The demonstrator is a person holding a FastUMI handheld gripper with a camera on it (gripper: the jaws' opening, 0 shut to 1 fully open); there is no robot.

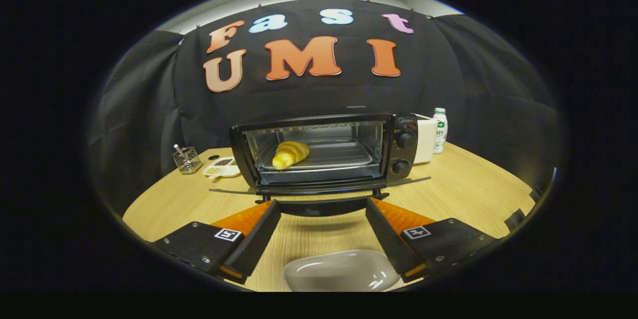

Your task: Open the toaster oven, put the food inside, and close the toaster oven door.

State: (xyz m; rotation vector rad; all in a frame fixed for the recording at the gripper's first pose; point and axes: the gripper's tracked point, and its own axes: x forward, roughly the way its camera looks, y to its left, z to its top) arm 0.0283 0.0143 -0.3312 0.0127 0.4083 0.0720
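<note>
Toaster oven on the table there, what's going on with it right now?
The toaster oven stands on the wooden table with its door dropped open. A croissant already lies on the tray inside. The hand-held gripper is open and empty just before the door, over a grey dish. Closing the door is what remains.

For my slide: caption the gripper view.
Open tongs face the black toaster oven, door down, golden croissant inside.

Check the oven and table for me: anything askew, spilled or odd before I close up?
Nothing stands out. The toaster oven door is folded down flat, the croissant lies on the tray inside, toward its left. The empty grey dish sits between the open gripper fingers. No spills on the table.
</note>
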